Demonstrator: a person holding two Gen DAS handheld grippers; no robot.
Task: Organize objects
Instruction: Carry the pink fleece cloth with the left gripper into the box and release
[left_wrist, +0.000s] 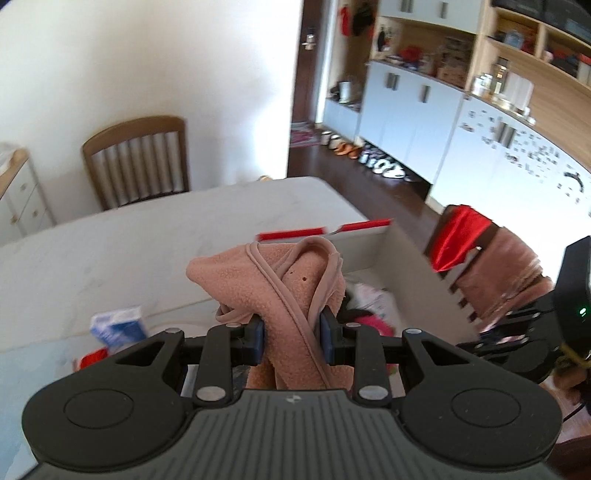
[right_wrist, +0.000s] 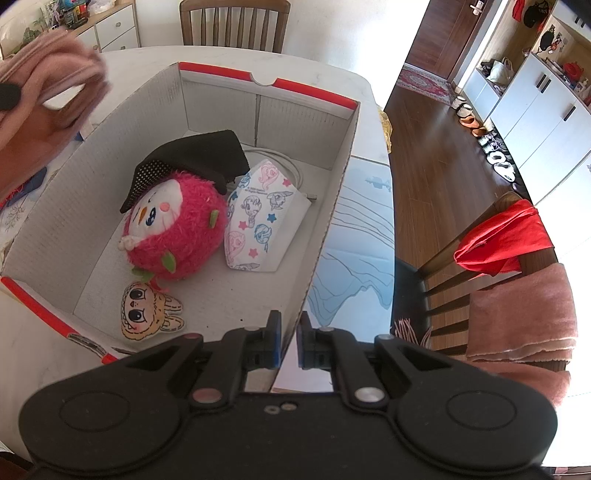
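The pink fleece cloth (left_wrist: 273, 288) is pinched between the jaws of the left gripper (left_wrist: 291, 339), bunched and standing up above them, its piped edge looping across the front. It hangs in the air over the near left part of the cardboard box (right_wrist: 332, 206) — in the right wrist view it shows as a blurred pink mass (right_wrist: 51, 85) above the box's left wall.

The box is open-topped, with red trim along its rim, and stands on the white surface (left_wrist: 110, 243). Inside it lie a pink plush toy (right_wrist: 173, 229) with a black mesh cloth (right_wrist: 192, 158) draped over its top, a patterned face mask (right_wrist: 258, 221) just to the right of the plush, a small cartoon-face patch (right_wrist: 147, 314) at the near end, and a white cable (right_wrist: 288, 162) toward the far end.

The right gripper (right_wrist: 288, 343) sits low at the box's near right corner, its jaws narrow, one on either side of the right wall's edge — whether they press it I cannot tell.

Left of the box a blue-and-white carton (left_wrist: 118, 325) lies on the surface. Right of the box a chair (right_wrist: 498, 266) carries a red cloth (right_wrist: 502, 236) and a pink towel (right_wrist: 524, 314). Beyond the box's far end stands a wooden chair (left_wrist: 136, 158).
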